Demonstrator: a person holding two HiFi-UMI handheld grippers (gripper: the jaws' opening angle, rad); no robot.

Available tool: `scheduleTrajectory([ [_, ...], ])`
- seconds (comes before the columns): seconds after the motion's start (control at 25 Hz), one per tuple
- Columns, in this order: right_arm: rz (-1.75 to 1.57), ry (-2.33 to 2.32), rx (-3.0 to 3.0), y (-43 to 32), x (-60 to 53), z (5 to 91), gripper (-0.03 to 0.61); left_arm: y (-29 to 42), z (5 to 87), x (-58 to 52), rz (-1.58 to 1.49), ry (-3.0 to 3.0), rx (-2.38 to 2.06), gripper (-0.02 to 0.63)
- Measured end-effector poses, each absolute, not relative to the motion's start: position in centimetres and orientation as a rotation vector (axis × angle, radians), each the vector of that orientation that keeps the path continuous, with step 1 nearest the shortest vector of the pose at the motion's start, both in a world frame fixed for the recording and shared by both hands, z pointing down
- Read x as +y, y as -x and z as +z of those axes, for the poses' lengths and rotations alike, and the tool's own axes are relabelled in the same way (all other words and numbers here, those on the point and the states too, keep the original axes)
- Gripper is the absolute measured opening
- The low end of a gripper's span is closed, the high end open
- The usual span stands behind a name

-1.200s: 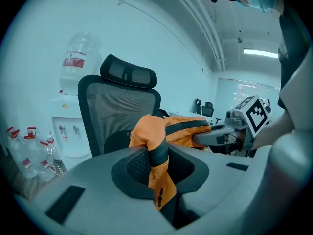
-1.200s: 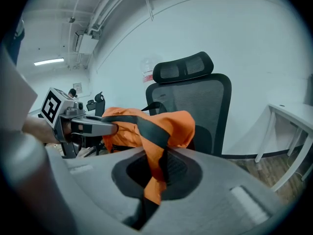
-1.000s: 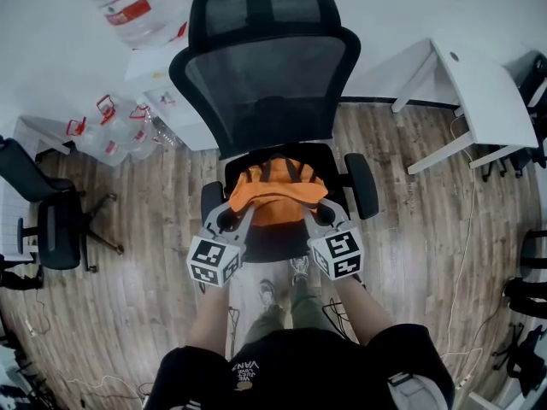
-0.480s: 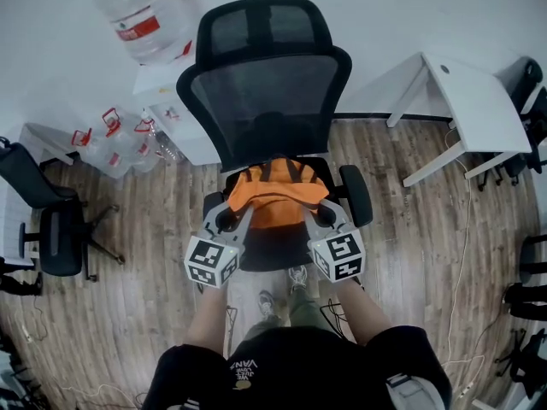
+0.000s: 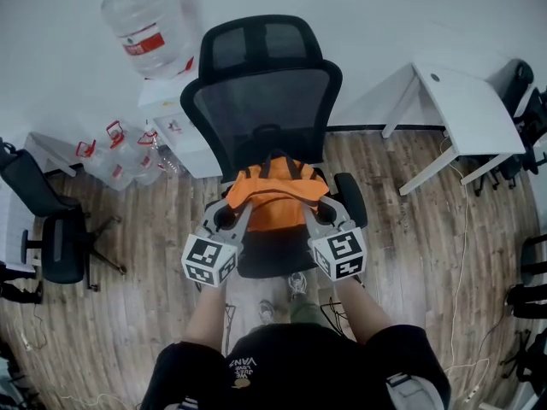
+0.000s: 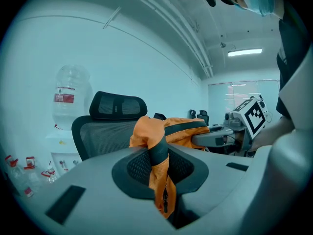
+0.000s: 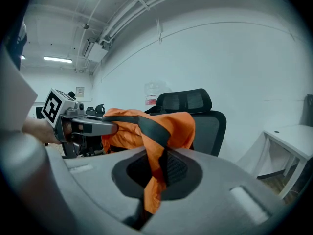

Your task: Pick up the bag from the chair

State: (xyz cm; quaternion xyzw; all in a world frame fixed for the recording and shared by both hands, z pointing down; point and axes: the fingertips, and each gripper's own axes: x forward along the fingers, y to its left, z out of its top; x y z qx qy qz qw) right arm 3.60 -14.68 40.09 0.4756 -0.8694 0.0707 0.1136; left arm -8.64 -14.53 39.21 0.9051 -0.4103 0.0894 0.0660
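An orange bag [image 5: 275,199] with black straps hangs between my two grippers, above the seat of the black mesh office chair [image 5: 265,101]. The left gripper [image 5: 239,213] is shut on the bag's left edge; in the left gripper view orange cloth and a black strap [image 6: 159,153] run down between the jaws. The right gripper [image 5: 309,210] is shut on the right edge, with orange fabric [image 7: 155,168] pinched between its jaws. Each gripper view shows the other gripper across the bag: the right gripper [image 6: 215,138] and the left gripper [image 7: 98,128].
A large water bottle [image 5: 152,26] stands on a white cabinet [image 5: 175,114] behind the chair at left. Several small jugs [image 5: 111,156] lie on the floor. A white desk [image 5: 466,114] is at right. Another black chair [image 5: 47,229] stands at far left. My feet [image 5: 282,293] are below the seat.
Both grippers have lifted the bag slightly, and the view has drawn back from the chair, so the seat sits lower under the bag.
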Motion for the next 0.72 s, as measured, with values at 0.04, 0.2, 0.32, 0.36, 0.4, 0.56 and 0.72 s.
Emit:
scheduleTrajectory([
  [0.04, 0.199, -1.397, -2.554, -3.7, -14.5, 39.6, 0.002, 8.6, 38.8, -14.4, 0.268, -2.735, -1.240, 0.060],
  [0.2, 0.166, -1.403, -2.571, -3.9, -14.3, 38.0, 0.002, 8.4, 37.1, -14.3, 0.260, -2.756, -1.253, 0.060],
  [0.32, 0.146, -1.399, -2.580, -3.8, -14.2, 37.0, 0.002, 8.4, 36.0, -14.1, 0.253, -2.768, -1.264, 0.060],
  [0.36, 0.140, -1.398, -2.584, -3.9, -14.1, 36.7, 0.002, 8.4, 35.7, -14.1, 0.250, -2.773, -1.267, 0.060],
  [0.4, 0.134, -1.397, -2.587, -4.0, -14.0, 36.5, 0.002, 8.3, 35.4, -14.0, 0.247, -2.777, -1.269, 0.060],
  [0.56, 0.111, -1.396, -2.598, -4.3, -14.2, 35.3, 0.002, 8.0, 34.1, -14.1, 0.240, -2.793, -1.280, 0.060],
  [0.72, 0.081, -1.400, -2.612, -4.5, -14.3, 34.1, 0.002, 7.7, 32.9, -14.2, 0.227, -2.815, -1.293, 0.060],
])
